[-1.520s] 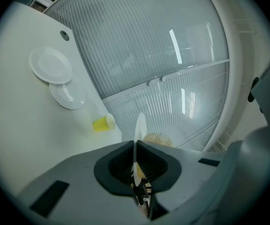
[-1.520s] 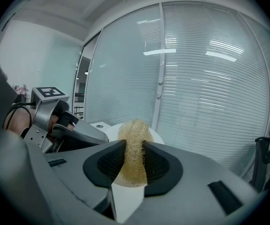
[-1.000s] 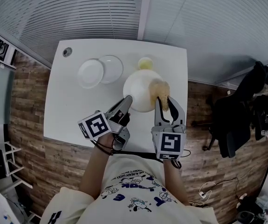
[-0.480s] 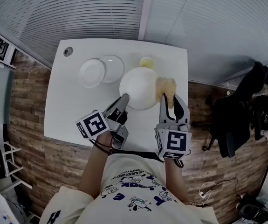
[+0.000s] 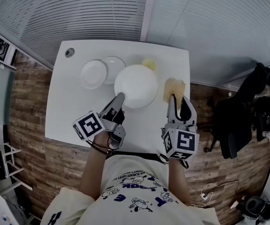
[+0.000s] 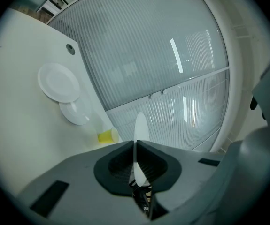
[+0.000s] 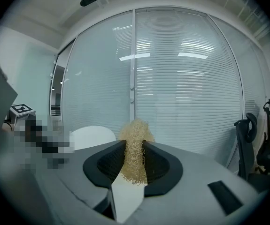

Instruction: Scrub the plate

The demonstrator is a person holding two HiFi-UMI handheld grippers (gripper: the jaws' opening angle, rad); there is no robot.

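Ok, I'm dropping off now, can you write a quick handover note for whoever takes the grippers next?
Grippers: the left gripper is shut on the plate at its near rim. The right gripper is shut on the scrubber, right of the plate and clear of it.
Other things: small dishes and a yellow cup sit behind the plate on the table.
Done: both grips are made. Whether the plate is clean can't be told.
Left: bring the scrubber onto the plate and scrub.

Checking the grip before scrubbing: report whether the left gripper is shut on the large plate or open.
Shut on it. The left gripper pinches the plate edge-on by its thin rim between the pads.
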